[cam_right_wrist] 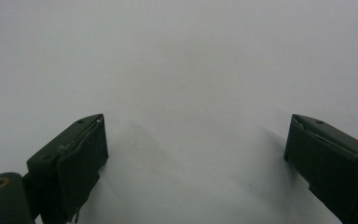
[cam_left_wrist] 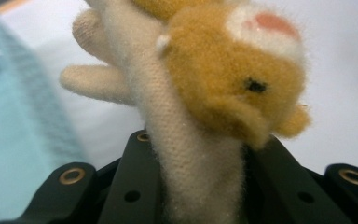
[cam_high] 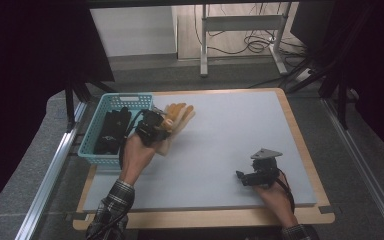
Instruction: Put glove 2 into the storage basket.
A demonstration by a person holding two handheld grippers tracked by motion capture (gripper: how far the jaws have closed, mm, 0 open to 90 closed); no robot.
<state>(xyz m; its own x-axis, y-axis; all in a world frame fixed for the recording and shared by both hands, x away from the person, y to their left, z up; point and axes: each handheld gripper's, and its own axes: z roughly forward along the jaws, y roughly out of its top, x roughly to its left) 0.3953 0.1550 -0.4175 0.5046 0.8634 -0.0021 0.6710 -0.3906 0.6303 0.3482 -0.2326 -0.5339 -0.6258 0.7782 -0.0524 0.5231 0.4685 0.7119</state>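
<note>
Both forearms enter low; left of the idle, spread right gripper (cam_high: 241,177), the left gripper (cam_high: 161,126) pinches a plush glove (cam_high: 178,116) just right of the blue basket (cam_high: 91,145). Carrying it leftward over the rim before releasing, grip kept firm, should land it cleanly among the dark items (cam_high: 111,131).

Plush glove (cam_left_wrist: 200,116), cream with fuzzy orange animal faces, pinched at its cuff between the left gripper's (cam_high: 152,127) jaws, fingers splayed beyond them.
</note>
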